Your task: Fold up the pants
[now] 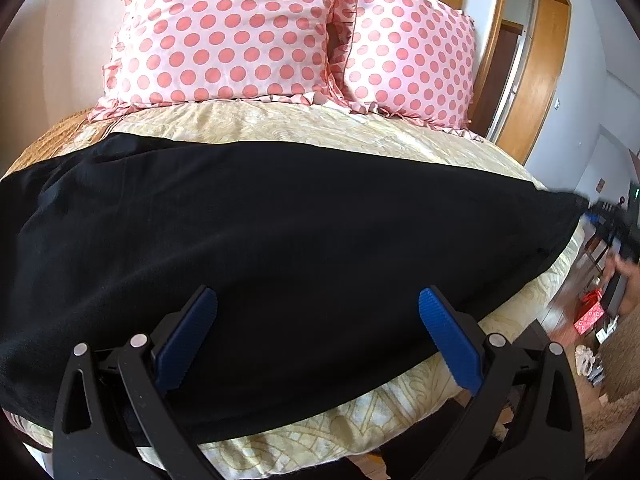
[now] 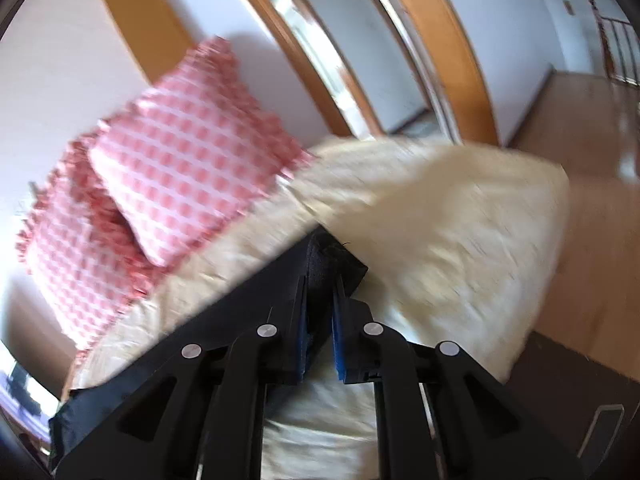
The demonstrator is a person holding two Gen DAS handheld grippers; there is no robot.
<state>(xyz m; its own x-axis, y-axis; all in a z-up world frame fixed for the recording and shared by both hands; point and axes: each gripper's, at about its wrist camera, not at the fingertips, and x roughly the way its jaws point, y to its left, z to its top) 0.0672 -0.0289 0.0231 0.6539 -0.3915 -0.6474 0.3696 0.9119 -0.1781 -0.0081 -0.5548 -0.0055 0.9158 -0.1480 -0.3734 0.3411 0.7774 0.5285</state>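
Black pants (image 1: 260,232) lie spread across the bed (image 1: 320,128), soft, limp, best taken at edges: right gripper (image 2: 320,276) pinches one end; left gripper (image 1: 318,320) hovers wide apart above cloth.

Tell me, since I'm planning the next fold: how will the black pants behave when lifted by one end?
Probably floppy: the black pants lie flat, following the bed. Likely to sag between grips, since only the right gripper pinches a bunched corner while the left gripper stands open. Probably light; the thin cloth creases softly.
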